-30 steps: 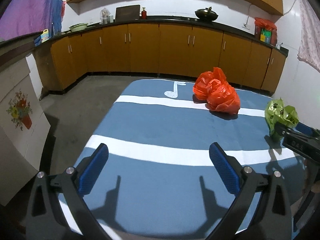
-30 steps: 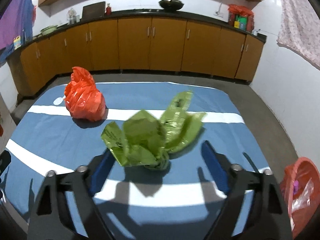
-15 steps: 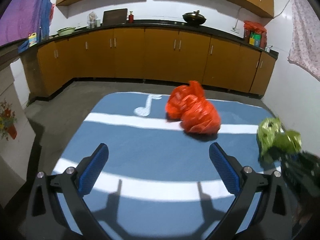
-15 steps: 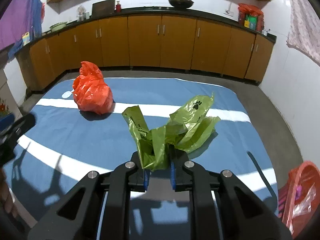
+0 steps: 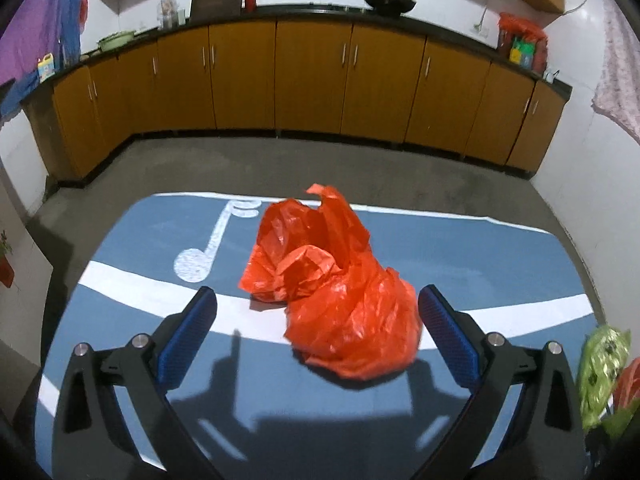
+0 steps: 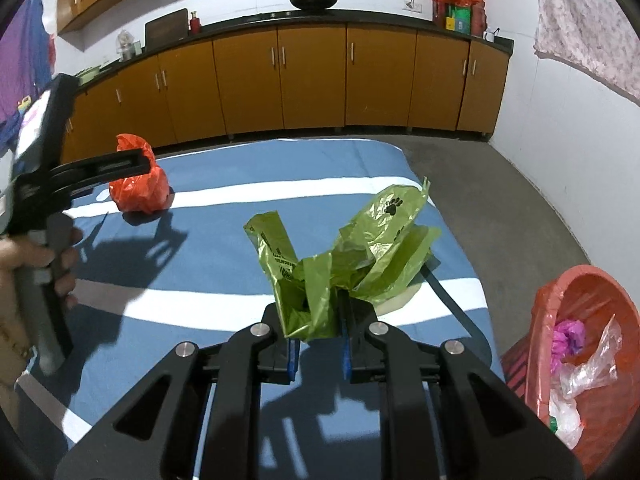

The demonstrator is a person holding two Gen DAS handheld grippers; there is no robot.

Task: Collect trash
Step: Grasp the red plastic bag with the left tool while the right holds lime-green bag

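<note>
Left wrist view: the red plastic bag (image 5: 336, 292) was far ahead a second ago; now it sits between the jaws of the left gripper (image 5: 318, 320), nearer the right-hand pad. Jaws wide, touching nothing yet, so closing looks like the next move. Bag rests on the blue striped mat (image 5: 480, 256).

Right wrist view: jaws were wide around the green bag (image 6: 340, 264) a second ago; right gripper (image 6: 318, 344) is now narrow and clamped on its bunched base. One piece secured. Red basket (image 6: 576, 284) with trash waits right of the jaws, likely the drop point.
</note>
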